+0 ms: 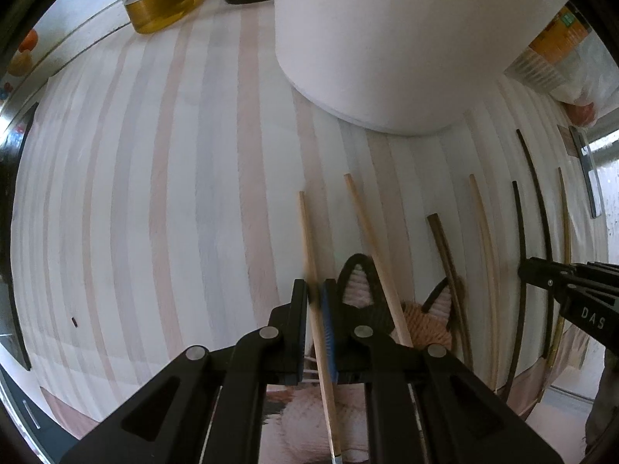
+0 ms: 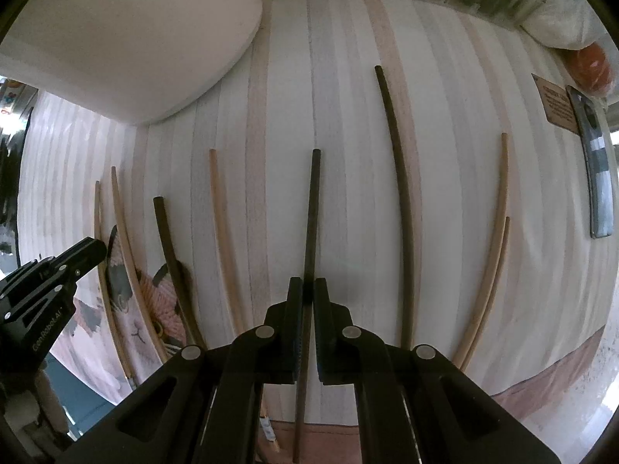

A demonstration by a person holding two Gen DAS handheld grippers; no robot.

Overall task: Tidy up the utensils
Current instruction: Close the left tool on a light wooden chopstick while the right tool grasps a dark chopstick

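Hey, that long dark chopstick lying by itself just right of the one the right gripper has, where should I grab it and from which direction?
Take the long dark chopstick near its near end, from above, jaws straddling its width. It lies flat on the striped mat, running away from you, with bare mat either side, so the fingers can drop in. The right gripper is clamped on another dark chopstick.

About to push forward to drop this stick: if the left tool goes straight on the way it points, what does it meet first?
Likely the white container. The left tool, shut on a light chopstick, points across bare striped cloth toward the container's left base; depth is unclear, so it might pass just left.
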